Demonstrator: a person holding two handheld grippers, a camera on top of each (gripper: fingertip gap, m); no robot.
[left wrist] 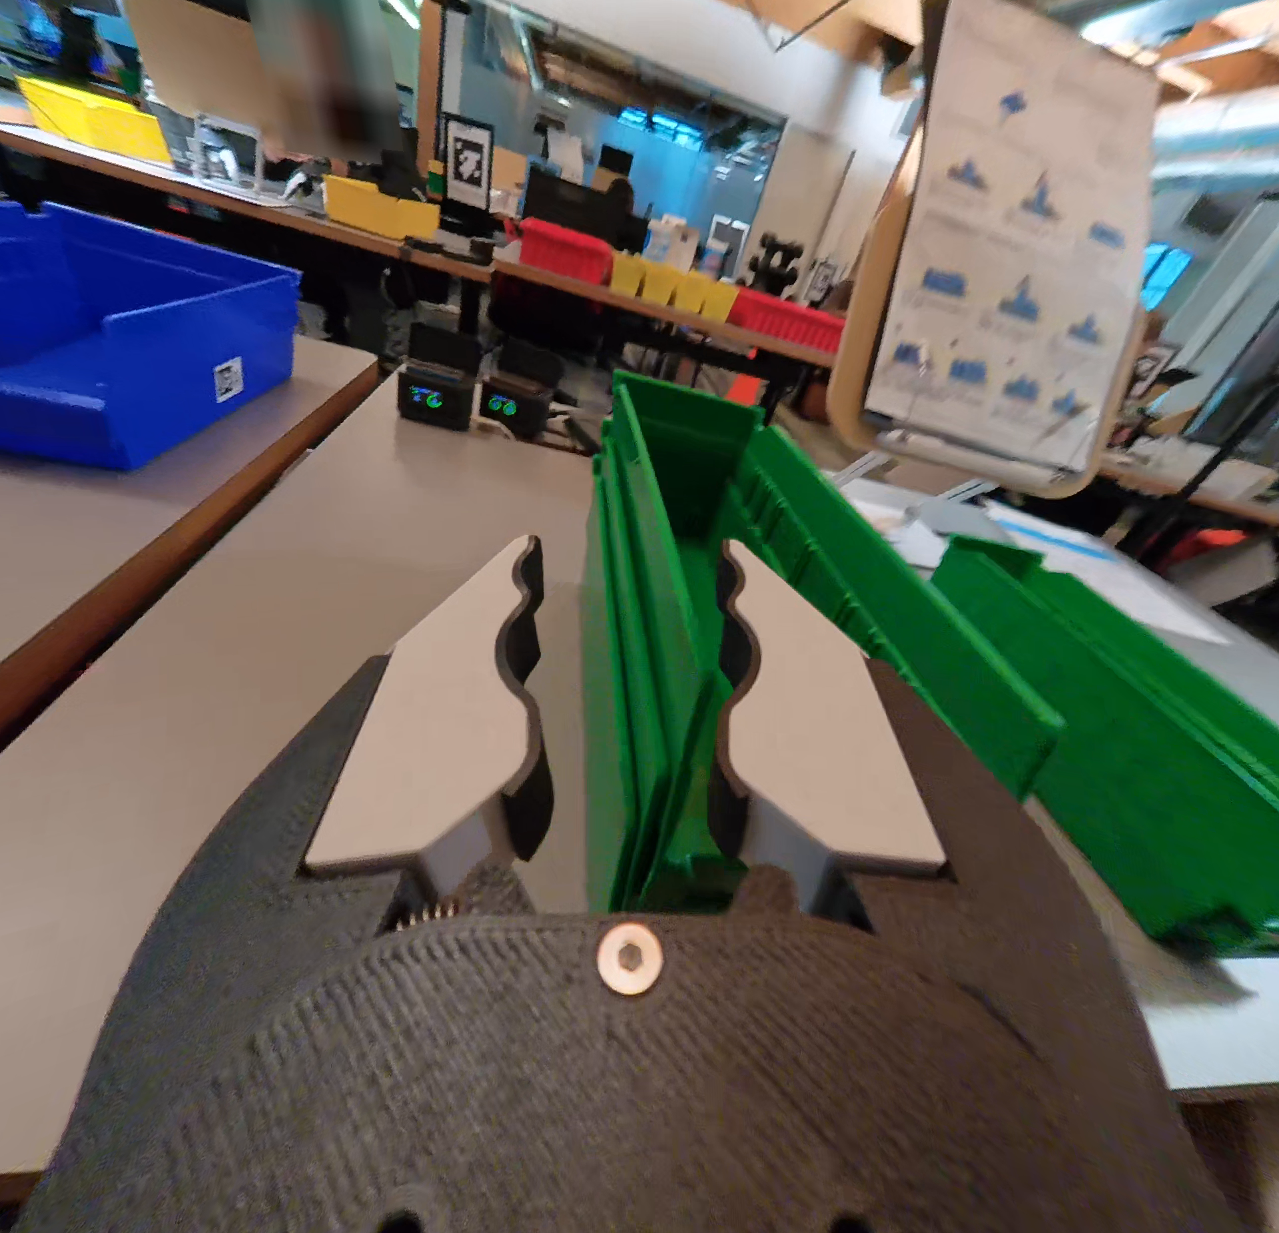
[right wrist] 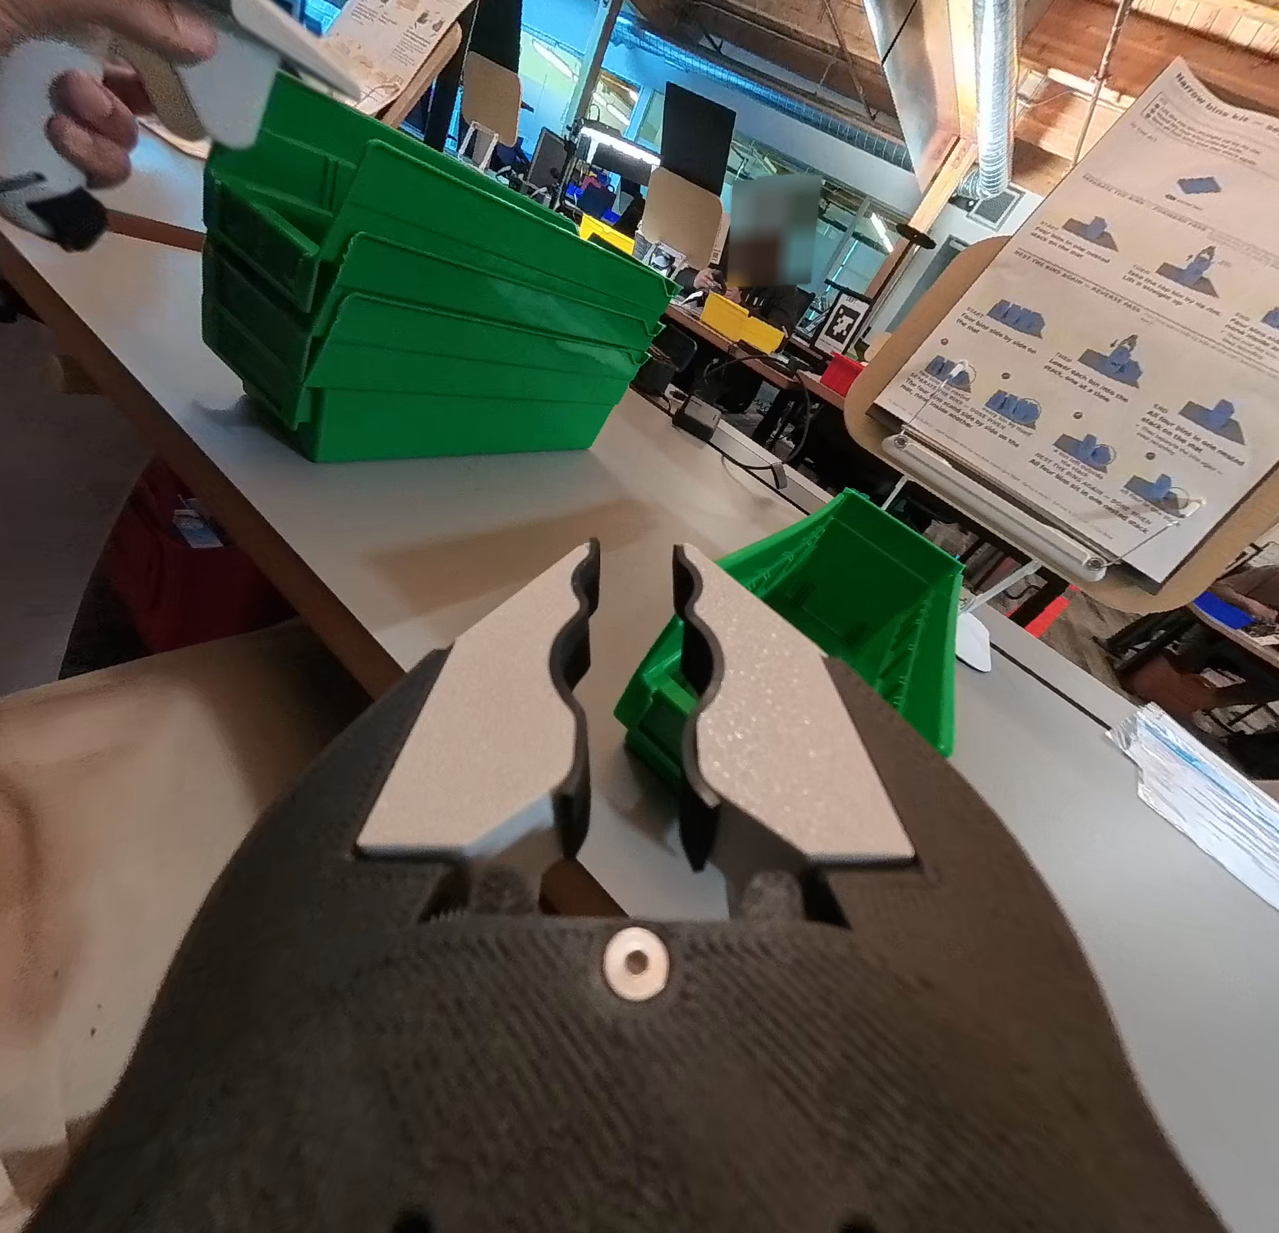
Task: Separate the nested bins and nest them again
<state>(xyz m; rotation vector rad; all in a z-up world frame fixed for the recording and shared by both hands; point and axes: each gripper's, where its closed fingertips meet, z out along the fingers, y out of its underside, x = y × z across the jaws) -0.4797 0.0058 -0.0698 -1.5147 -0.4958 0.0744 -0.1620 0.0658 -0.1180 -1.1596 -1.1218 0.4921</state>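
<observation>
A stack of several nested green bins (right wrist: 443,341) stands on the grey table (right wrist: 484,528), its upper bins tilted. My left gripper (left wrist: 630,556) is open, and its jaws straddle the stack's left wall (left wrist: 643,646). A gap shows beside the left finger. That gripper also shows in the right wrist view (right wrist: 242,58), held by a hand at the stack's top corner. A single green bin (right wrist: 865,611) lies apart on the table and also shows in the left wrist view (left wrist: 1142,715). My right gripper (right wrist: 635,556) is slightly open and empty, just left of that bin's near end.
A blue bin (left wrist: 138,341) sits on the neighbouring table to the left. An instruction sheet on a clipboard stand (right wrist: 1107,335) rises behind the single bin. Two small black devices (left wrist: 470,404) stand at the far edge. A stack of papers (right wrist: 1211,798) lies to the right.
</observation>
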